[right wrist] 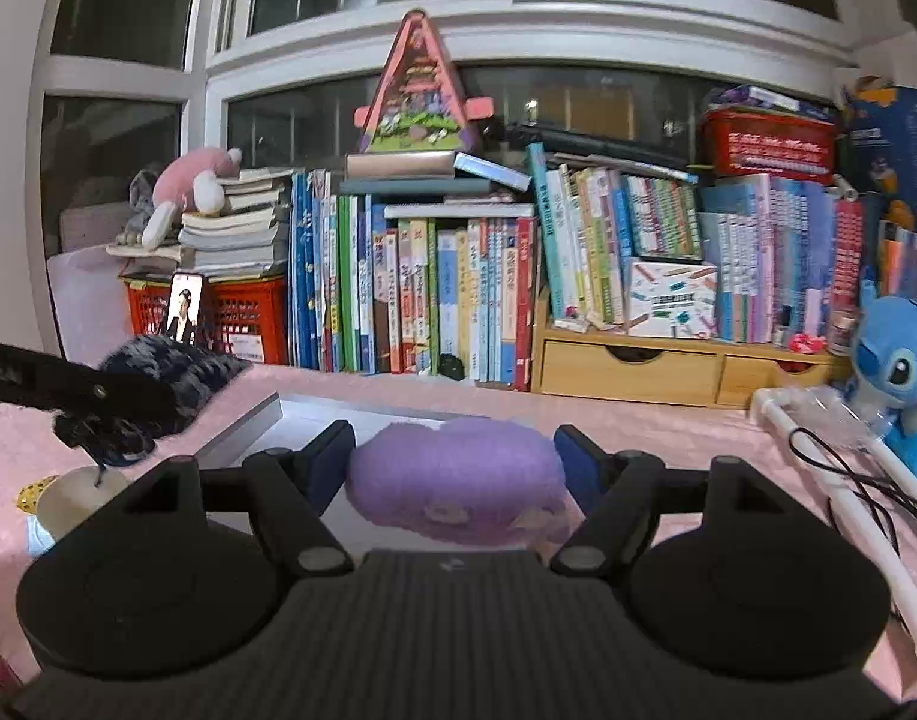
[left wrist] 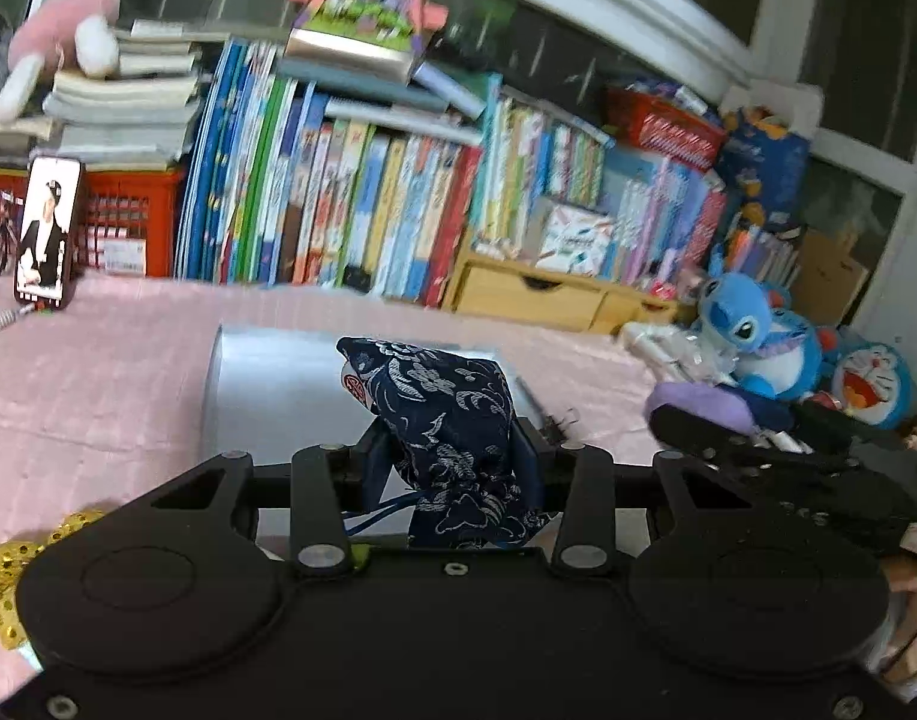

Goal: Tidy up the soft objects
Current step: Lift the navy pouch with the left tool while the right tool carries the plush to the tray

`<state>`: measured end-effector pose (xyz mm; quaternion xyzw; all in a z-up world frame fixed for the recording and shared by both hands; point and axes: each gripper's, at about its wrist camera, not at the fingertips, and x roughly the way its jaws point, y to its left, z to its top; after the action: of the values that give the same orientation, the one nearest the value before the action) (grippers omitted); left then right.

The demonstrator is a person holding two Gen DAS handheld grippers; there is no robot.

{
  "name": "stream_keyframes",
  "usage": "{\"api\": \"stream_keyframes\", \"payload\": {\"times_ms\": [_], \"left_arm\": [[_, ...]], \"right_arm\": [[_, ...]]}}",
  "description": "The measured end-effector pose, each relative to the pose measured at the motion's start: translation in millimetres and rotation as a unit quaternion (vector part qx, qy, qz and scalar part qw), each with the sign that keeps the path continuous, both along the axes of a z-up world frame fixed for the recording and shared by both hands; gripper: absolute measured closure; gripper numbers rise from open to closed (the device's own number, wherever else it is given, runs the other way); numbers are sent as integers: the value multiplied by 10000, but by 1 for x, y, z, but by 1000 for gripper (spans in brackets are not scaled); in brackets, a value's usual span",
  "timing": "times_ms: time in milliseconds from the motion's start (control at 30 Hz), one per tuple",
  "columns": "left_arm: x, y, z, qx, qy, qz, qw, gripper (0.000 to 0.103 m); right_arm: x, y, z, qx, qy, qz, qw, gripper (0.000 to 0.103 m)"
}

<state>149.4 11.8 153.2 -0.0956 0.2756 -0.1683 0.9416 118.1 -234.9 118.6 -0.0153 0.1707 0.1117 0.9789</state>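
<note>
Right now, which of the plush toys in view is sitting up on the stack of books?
The pink plush toy, lying on the book stack at far left. The blue big-eared plush sits low at the right, and the purple plush is in the right gripper.

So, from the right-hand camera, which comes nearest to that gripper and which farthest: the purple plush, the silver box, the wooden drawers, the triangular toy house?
1. Purple plush, between the right gripper fingers.
2. Silver box, on the pink cloth just beyond, slightly left.
3. Wooden drawers, at the table's back, right of centre.
4. Triangular toy house, atop the books by the window.
</note>
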Motion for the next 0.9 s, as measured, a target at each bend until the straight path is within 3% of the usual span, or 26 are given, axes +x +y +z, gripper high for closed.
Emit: {"api": "stream_keyframes", "payload": {"times_ms": [233,467,700,800,900], "left_arm": [[55,-5,-22,20,747,52,9972,64],[98,-5,-15,-38,947,156,9954,64],[142,-7,-2,-206,1264,291,9913,64],[158,-10,-3,-229,1312,331,9905,63],[173,-12,-13,-225,1618,364,9859,64]], "right_arm": [[41,8,6,90,371,274,9989,28],[78,15,8,53,653,263,9975,28],[113,18,2,320,1154,286,9924,28],[127,19,-4,418,1370,285,9893,28],[140,21,-12,460,1679,299,9843,28]]}}
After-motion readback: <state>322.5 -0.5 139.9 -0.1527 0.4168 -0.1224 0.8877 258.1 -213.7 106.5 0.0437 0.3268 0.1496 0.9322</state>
